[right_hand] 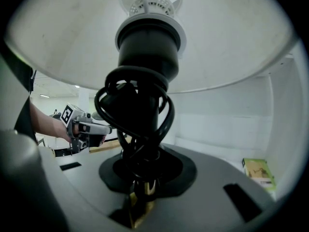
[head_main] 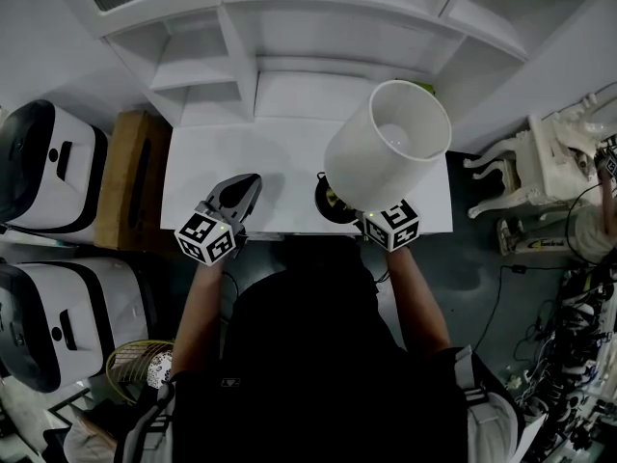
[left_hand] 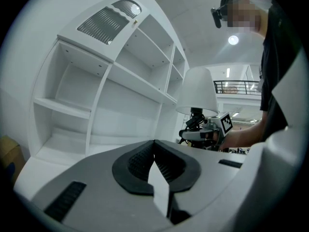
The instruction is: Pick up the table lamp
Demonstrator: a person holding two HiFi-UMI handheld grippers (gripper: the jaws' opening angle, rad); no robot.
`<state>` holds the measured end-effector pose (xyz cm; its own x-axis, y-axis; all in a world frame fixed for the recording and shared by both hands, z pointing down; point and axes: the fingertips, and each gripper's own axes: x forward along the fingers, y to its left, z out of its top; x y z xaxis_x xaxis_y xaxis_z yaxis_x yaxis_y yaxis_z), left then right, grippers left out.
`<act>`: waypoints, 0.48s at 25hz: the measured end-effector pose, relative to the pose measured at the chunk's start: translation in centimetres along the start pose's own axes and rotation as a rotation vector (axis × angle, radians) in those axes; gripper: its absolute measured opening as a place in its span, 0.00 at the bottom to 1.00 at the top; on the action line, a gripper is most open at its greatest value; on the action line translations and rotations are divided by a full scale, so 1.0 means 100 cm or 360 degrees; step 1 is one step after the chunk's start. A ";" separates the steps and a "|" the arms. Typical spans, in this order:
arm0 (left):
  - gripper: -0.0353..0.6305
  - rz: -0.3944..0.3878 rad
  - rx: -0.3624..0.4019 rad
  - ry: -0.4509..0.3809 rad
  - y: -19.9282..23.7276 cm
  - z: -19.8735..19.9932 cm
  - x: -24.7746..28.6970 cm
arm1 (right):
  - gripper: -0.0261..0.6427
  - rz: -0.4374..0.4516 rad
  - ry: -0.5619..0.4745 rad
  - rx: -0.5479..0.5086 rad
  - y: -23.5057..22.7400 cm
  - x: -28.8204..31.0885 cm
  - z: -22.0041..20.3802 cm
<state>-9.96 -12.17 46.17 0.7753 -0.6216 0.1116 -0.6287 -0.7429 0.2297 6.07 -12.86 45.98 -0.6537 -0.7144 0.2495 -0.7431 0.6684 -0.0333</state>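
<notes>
Head view: your right tool (head_main: 386,222) holds the lamp (head_main: 388,148) tilted at the surface's (head_main: 280,152) 4 o'clock. Left gripper view: left tool (left_hand: 155,151) is closed, empty and out of the way. Right gripper view: jaws clamp the stem (right_hand: 140,197), likely for control.

— A home, then?
— More a staged test room: white shelf unit (head_main: 318,37) and table (head_main: 193,191), yes, but cables (head_main: 578,336) heaped on the floor (head_main: 482,258) and bulky white machines (head_main: 43,167) parked alongside.

The person wears a black short-sleeved top (head_main: 318,355), and the grey left gripper (head_main: 249,183) and right gripper (right_hand: 140,178) each carry black ribbed pads (left_hand: 140,161) and a cube (head_main: 205,236) of black-and-white square markers.
</notes>
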 end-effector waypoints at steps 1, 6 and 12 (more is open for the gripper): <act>0.07 0.0004 -0.0001 -0.0001 0.000 0.000 0.000 | 0.15 0.0002 0.0000 0.0001 0.000 0.000 0.000; 0.07 0.0004 -0.0001 -0.0008 -0.003 0.001 -0.001 | 0.15 0.0000 0.0003 0.0000 0.000 0.000 -0.002; 0.07 -0.0016 0.0014 0.0020 -0.008 0.001 0.003 | 0.15 -0.0007 -0.0002 0.0001 -0.005 -0.001 -0.001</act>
<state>-9.23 -11.73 45.95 0.7821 -0.6112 0.1217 -0.6216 -0.7511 0.2226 6.56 -13.08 46.03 -0.6508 -0.7175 0.2484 -0.7460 0.6651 -0.0331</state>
